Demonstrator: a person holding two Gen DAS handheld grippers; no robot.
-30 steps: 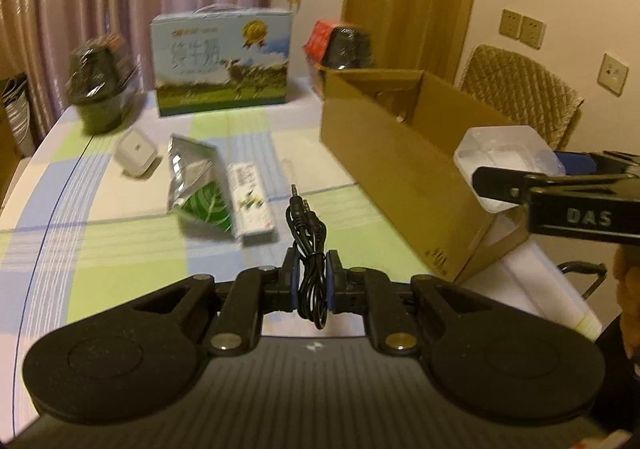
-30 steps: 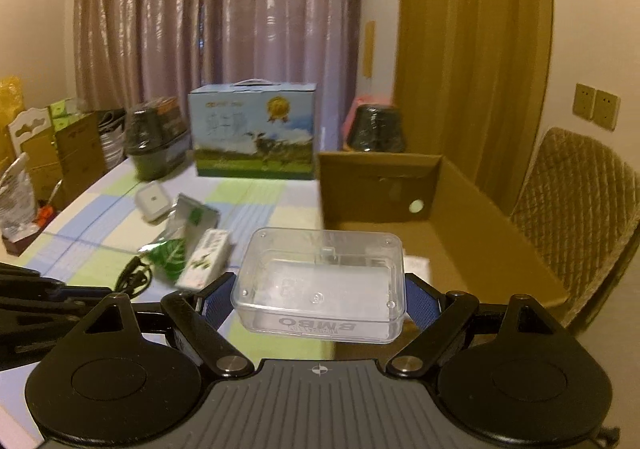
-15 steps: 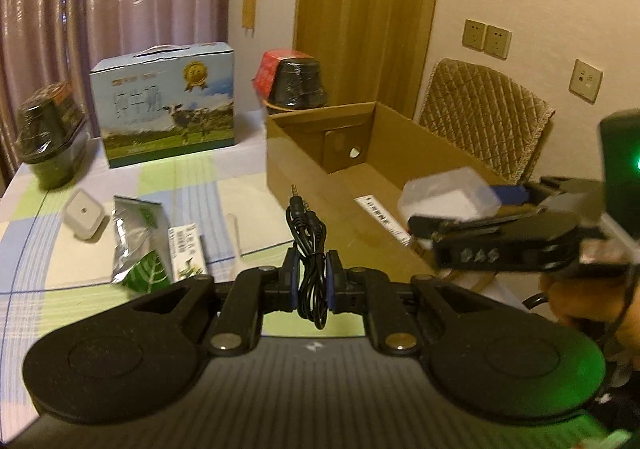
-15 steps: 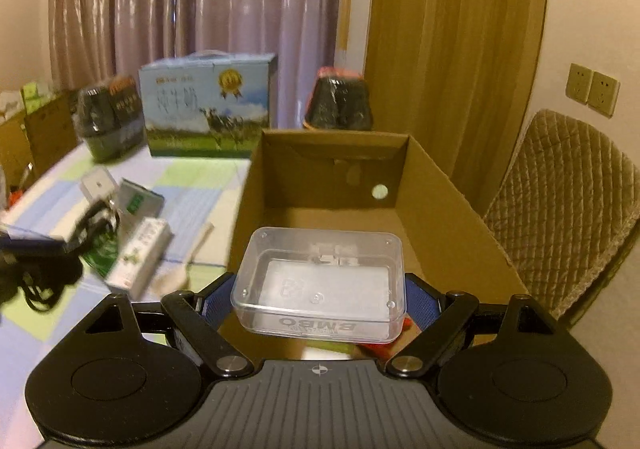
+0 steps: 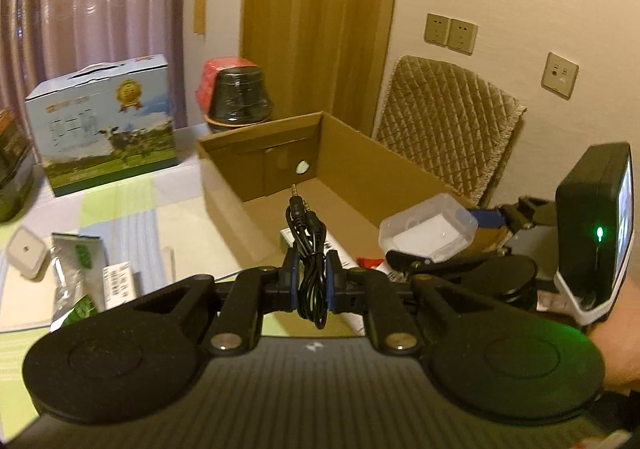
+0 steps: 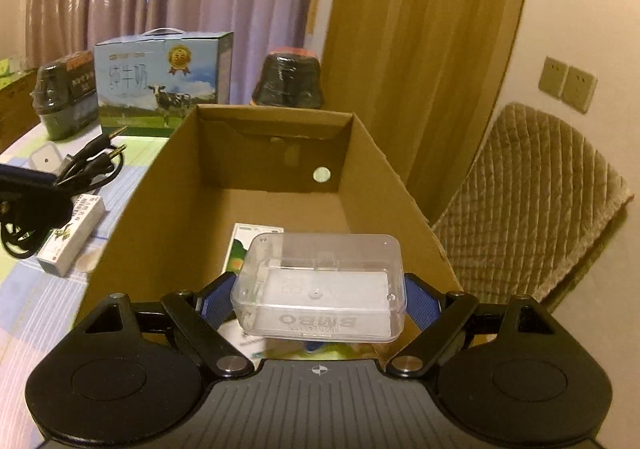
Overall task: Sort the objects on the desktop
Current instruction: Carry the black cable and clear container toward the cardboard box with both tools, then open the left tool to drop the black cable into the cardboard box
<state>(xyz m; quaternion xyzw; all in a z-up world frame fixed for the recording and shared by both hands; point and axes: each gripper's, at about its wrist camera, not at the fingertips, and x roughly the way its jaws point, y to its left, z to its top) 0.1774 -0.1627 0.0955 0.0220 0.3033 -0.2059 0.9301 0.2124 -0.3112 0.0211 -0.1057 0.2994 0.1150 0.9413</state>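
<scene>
My left gripper [image 5: 311, 276] is shut on a coiled black audio cable [image 5: 307, 245], its plugs sticking up over the near wall of the open cardboard box [image 5: 360, 169]. My right gripper [image 6: 320, 295] is shut on a clear plastic case [image 6: 320, 285] and holds it above the near end of the cardboard box [image 6: 160, 209]. In the left wrist view the clear plastic case [image 5: 428, 227] hangs at the right over the box. The black audio cable [image 6: 86, 165] shows at the left in the right wrist view. Flat packets [image 6: 256, 245] lie on the box floor.
On the checked tablecloth left of the box lie a small white carton [image 6: 72, 235], a green foil pouch [image 5: 76, 269] and a white square adapter [image 5: 26, 257]. A milk carton case [image 5: 104, 121] and dark wrapped tubs [image 5: 236, 97] stand behind. A quilted chair [image 5: 448, 129] stands right.
Both grippers have swung right toward the box. The cable now hangs at the box's near wall, and the clear case has moved from the table side to above the box interior.
</scene>
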